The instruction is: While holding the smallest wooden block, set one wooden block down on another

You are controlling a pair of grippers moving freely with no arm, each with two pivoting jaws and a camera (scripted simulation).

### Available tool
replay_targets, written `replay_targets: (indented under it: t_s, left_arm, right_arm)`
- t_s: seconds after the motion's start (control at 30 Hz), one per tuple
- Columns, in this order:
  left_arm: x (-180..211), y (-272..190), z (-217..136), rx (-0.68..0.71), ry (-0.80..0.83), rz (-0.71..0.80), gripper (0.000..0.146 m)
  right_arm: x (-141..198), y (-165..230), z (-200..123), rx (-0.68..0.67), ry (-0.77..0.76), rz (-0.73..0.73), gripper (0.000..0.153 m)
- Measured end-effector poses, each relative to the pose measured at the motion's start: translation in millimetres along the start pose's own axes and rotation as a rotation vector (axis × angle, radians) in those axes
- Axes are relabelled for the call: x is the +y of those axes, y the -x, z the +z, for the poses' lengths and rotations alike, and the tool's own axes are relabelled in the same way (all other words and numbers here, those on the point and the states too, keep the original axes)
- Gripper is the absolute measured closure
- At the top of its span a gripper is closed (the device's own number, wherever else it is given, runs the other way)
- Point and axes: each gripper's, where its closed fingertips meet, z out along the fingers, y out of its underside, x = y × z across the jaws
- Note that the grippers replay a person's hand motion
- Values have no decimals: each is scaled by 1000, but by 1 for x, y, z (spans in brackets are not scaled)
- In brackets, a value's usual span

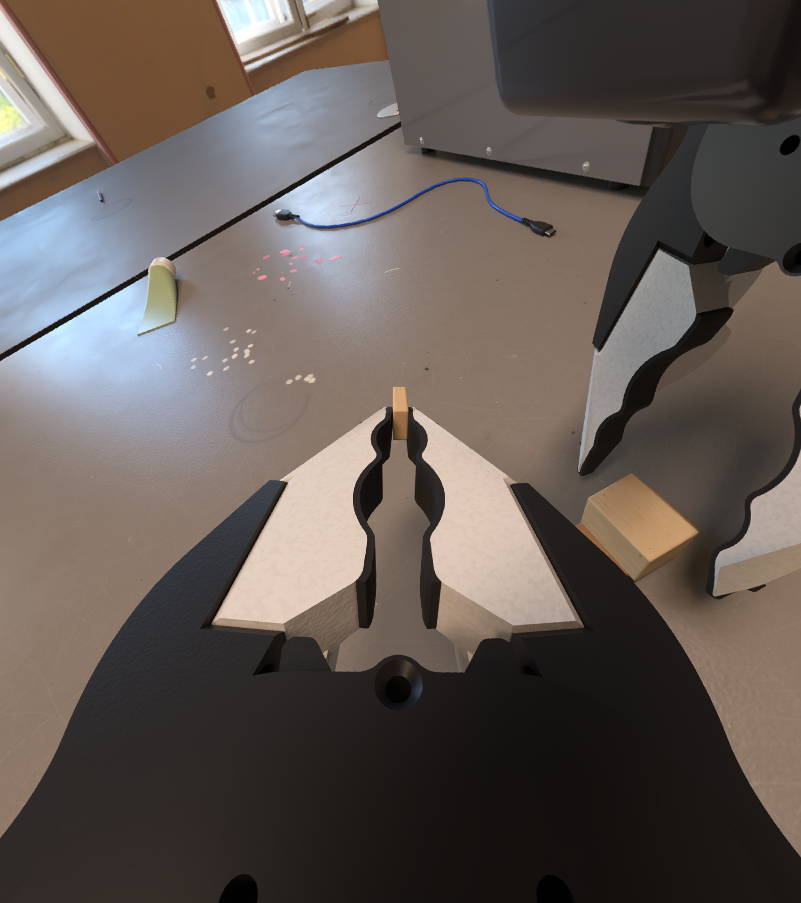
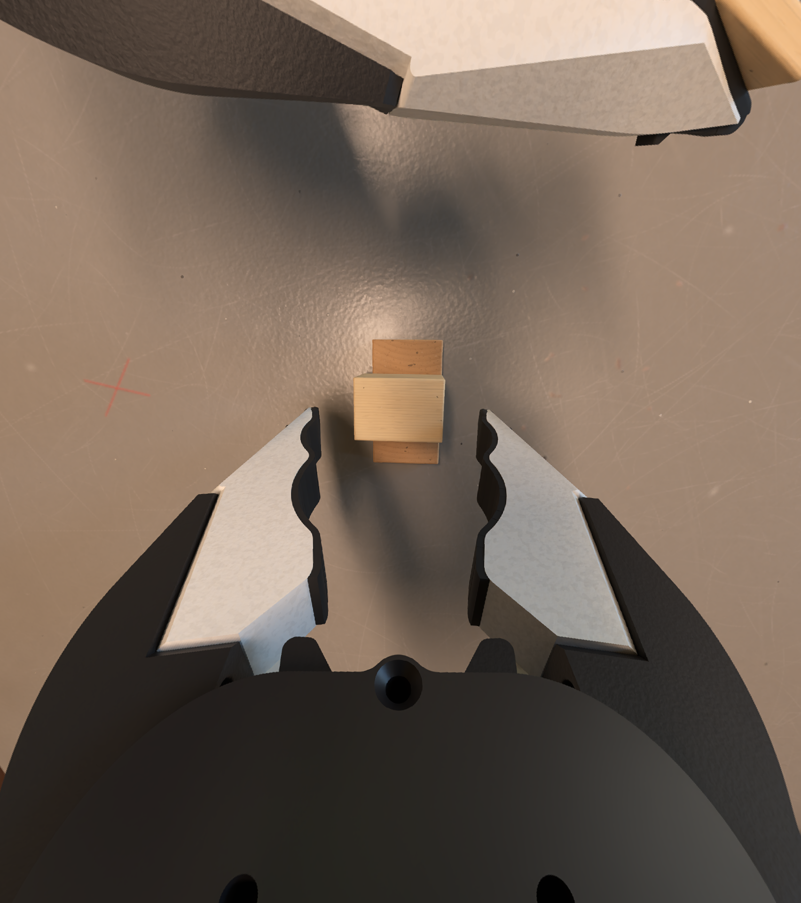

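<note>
smallest wooden block (image 1: 399,413) pinched in left claw (image 1: 399,415), pale block (image 2: 398,409) atop darker block (image 2: 407,355)

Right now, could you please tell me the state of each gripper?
Left gripper: closed on the smallest wooden block.
Right gripper: jaws open, holding nothing, above the pale block resting on the darker block.
</note>
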Motion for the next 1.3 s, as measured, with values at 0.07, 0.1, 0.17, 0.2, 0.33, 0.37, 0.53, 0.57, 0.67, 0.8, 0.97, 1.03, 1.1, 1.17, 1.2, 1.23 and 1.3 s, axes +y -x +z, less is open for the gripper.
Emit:
replay_targets:
  t_s: [0.07, 0.1, 0.17, 0.2, 0.33, 0.37, 0.53, 0.57, 0.67, 0.8, 0.97, 1.03, 1.1, 1.17, 1.2, 1.23, 1.3]
  left_arm:
    - [0, -1, 0, 2, 0, 1, 142]
    - [0, -1, 0, 2, 0, 2, 142]
    - [0, -1, 0, 0, 1, 3, 142]
    - [0, -1, 0, 0, 1, 2, 142]
    - [0, -1, 0, 0, 1, 4, 142]
    - [0, -1, 0, -1, 1, 3, 142]
    - [0, -1, 0, -1, 1, 3, 142]
    - [0, -1, 0, -1, 1, 3, 142]
    - [0, -1, 0, -1, 1, 3, 142]
    - [0, -1, 0, -1, 1, 3, 142]
    - [0, 0, -1, -3, 1, 3, 142]
    - [0, 0, -1, -5, 2, 3, 142]
    - [0, 0, -1, -5, 1, 4, 142]
    - [-1, 1, -1, -7, 1, 4, 142]
    - [-1, 1, -1, -7, 1, 3, 142]
    - [-1, 1, -1, -7, -1, 4, 142]
    - [-1, 0, -2, -7, -1, 7, 142]
  right_arm:
    - [0, 1, -1, -1, 0, 0, 88]
    - [-1, 1, -1, -1, -3, -2, 88]
    - [0, 2, -1, 2, 5, -4, 88]
    - [1, 2, -1, 8, 9, -9, 88]
    - [0, 2, -2, 4, 5, -4, 89]
    - [1, 1, -3, 7, 8, -6, 89]
    - [2, 1, -3, 14, 10, -9, 90]
    - [2, 1, -3, 11, 8, -7, 92]
    - [1, 0, -6, 17, -4, 5, 99]
    - [-2, 1, -14, 27, -41, 22, 110]
    - [0, 9, -21, 47, -73, 46, 113]
    - [-4, 20, -22, 35, -117, 70, 114]
    - [-7, 32, -20, 15, -158, 107, 114]
    - [-6, 42, -13, -5, -187, 164, 114]
    - [-5, 43, -9, 7, -206, 204, 114]
    - [-4, 42, -5, 25, -225, 247, 114]
    - [0, 39, -2, 51, -248, 322, 109]
